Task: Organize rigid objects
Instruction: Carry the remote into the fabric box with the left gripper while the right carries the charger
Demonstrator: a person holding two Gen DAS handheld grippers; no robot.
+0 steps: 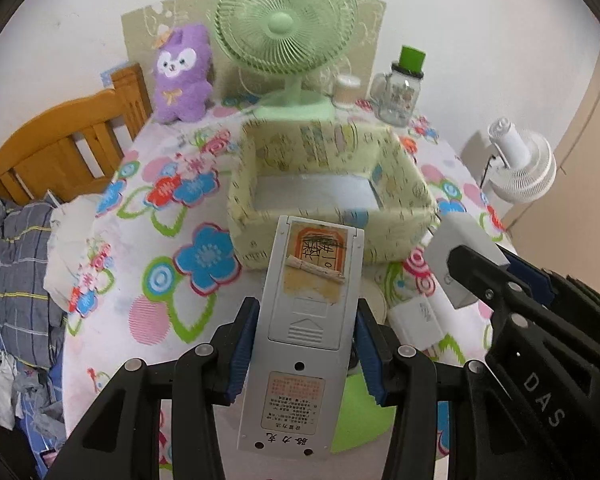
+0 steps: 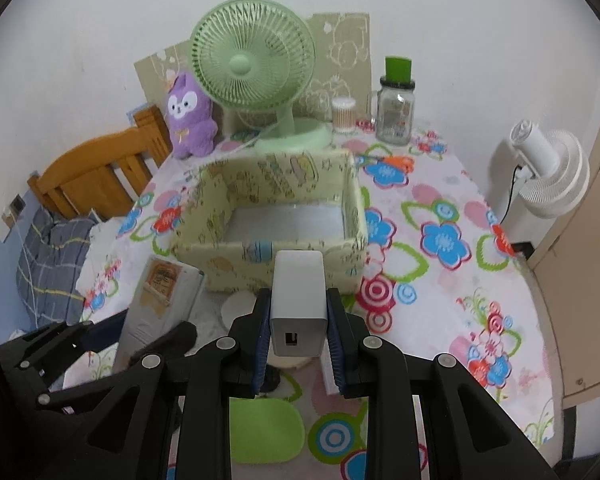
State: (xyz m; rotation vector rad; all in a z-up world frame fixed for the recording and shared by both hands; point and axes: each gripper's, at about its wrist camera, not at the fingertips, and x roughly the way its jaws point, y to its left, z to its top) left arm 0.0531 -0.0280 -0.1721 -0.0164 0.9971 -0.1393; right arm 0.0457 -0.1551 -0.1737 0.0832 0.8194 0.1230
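Two grippers are each clamped on something, and we see both above the flowered tablecloth (image 2: 440, 200). Our left gripper (image 1: 306, 344) has its blue pads pressed against the long sides of a grey remote control (image 1: 300, 320), which lies back-side up, a torn yellowed label near its far end and a printed sticker near the camera. Our right gripper (image 2: 298, 344) squeezes a small white charger block (image 2: 298, 300) between its pads, the port on its near face turned toward the lens. From the left wrist view we also see that block (image 1: 464, 256) at the right, with the right gripper's dark fingers closed around it. Both held things sit just on the near side of a pale yellow patterned storage box (image 2: 268, 216), open at the top with a bare whitish floor. Behind the box stand a green desk fan (image 2: 256, 80), a purple plush toy (image 2: 190, 120), a small tub of cotton swabs (image 2: 344, 114) and a glass jar with a green lid (image 2: 396, 104). A white fan (image 2: 548, 172) stands off the table to the right, and a wooden bed frame (image 2: 92, 172) with plaid bedding lies to the left. Below the grippers, on the cloth, we make out a white round thing and a lime green flat one, too hidden to name.
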